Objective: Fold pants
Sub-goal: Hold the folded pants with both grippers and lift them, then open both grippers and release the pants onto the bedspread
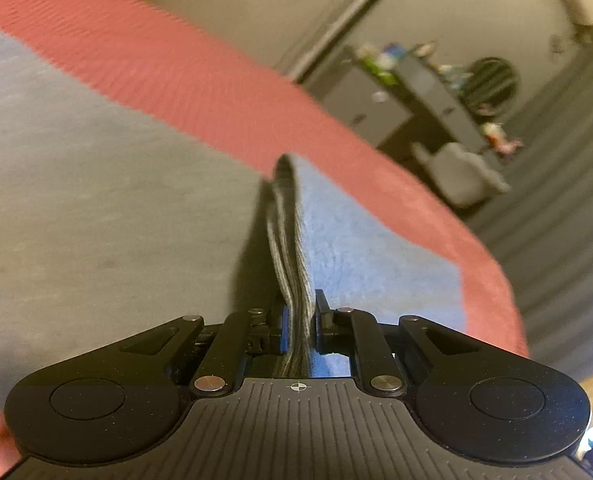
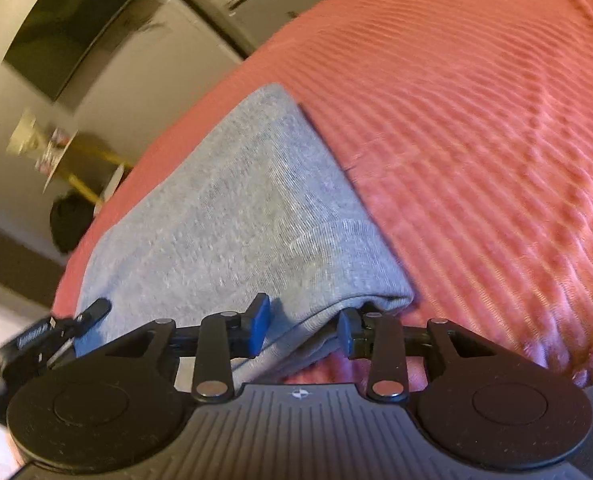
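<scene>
Two black grippers with blue pads sat nearest to me, one in each wrist view. My left gripper (image 1: 300, 322) had its jaws pinched almost together on a raised edge of the grey knitted cotton pants (image 1: 108, 216); I could see several stacked layers of the fabric squeezed between the pads and standing up in a narrow ridge that ran away from the fingers. My right gripper (image 2: 302, 330) stood with its jaws partly apart, and the folded corner of the same grey pants (image 2: 232, 216) lay in the gap: the far pad looked tucked under the hem, while the near blue pad (image 2: 259, 326) stood just off the cloth, so I read no grip there. At the left edge of that view I also made out the other gripper (image 2: 56, 326) on the pants' border.

Beyond the fingers, the pants lay spread on a ribbed salmon-pink bedspread (image 2: 476, 128), which wrapped round them on every visible side. In the left view the pink cover (image 1: 200, 76) curved past the fabric's far edge.

Farthest off, blurred, I saw a dark low cabinet with small colourful items on top (image 1: 424, 80), a pale grey pouffe-like shape on the floor (image 1: 460, 176), and in the right view a tall grey fridge (image 2: 200, 36).
</scene>
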### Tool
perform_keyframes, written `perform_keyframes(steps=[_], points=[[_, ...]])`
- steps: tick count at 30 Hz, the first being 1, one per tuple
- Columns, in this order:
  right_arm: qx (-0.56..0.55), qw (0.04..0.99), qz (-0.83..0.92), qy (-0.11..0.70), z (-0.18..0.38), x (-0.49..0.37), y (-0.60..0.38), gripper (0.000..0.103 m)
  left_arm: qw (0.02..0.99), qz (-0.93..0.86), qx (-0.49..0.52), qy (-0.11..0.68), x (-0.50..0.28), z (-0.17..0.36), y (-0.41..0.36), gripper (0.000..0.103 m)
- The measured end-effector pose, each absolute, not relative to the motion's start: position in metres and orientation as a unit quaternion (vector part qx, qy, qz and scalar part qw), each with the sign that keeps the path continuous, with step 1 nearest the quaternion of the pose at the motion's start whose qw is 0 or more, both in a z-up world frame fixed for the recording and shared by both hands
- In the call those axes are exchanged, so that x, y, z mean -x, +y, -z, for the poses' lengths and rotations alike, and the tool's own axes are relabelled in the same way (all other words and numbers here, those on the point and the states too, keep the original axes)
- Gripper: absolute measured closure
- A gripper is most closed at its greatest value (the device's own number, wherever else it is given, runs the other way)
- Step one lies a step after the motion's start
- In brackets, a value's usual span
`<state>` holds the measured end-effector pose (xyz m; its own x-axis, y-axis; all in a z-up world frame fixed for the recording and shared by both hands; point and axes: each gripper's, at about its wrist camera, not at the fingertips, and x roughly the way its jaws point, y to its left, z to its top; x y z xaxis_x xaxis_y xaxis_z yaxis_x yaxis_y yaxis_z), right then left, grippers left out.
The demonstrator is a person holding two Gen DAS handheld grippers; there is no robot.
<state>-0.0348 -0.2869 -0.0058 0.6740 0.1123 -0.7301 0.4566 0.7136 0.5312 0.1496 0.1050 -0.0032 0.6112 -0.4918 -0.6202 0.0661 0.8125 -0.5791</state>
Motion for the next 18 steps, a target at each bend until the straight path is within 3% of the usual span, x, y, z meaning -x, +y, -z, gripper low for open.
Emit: perform_keyframes(steps=[5,9,12,15,18], points=[[-0.306,0.862,0.079,0.397,-0.011,0.037,-0.267,0.056,0.874,0.116,0.220,0.418,-0.152,0.008,0.104,0.085],[-0.241,0.889,0.073,0.381,-0.033,0.040,-0.257,0.054,0.885,0.084,0.202,0.412,-0.148,0.007,0.102,0.073],[-0.174,0.917,0.102,0.344,-0.049,0.035,-0.254,0.045,0.911,0.033,0.182,0.370,-0.137,-0.011,0.101,0.063],[-0.147,0.922,0.109,0.342,-0.045,0.021,-0.256,0.047,0.943,0.017,0.148,0.298,-0.123,-0.027,0.090,0.048],[-0.112,0.920,0.095,0.364,-0.029,-0.011,-0.255,0.064,0.953,0.053,0.143,0.260,-0.113,-0.026,0.071,0.043]])
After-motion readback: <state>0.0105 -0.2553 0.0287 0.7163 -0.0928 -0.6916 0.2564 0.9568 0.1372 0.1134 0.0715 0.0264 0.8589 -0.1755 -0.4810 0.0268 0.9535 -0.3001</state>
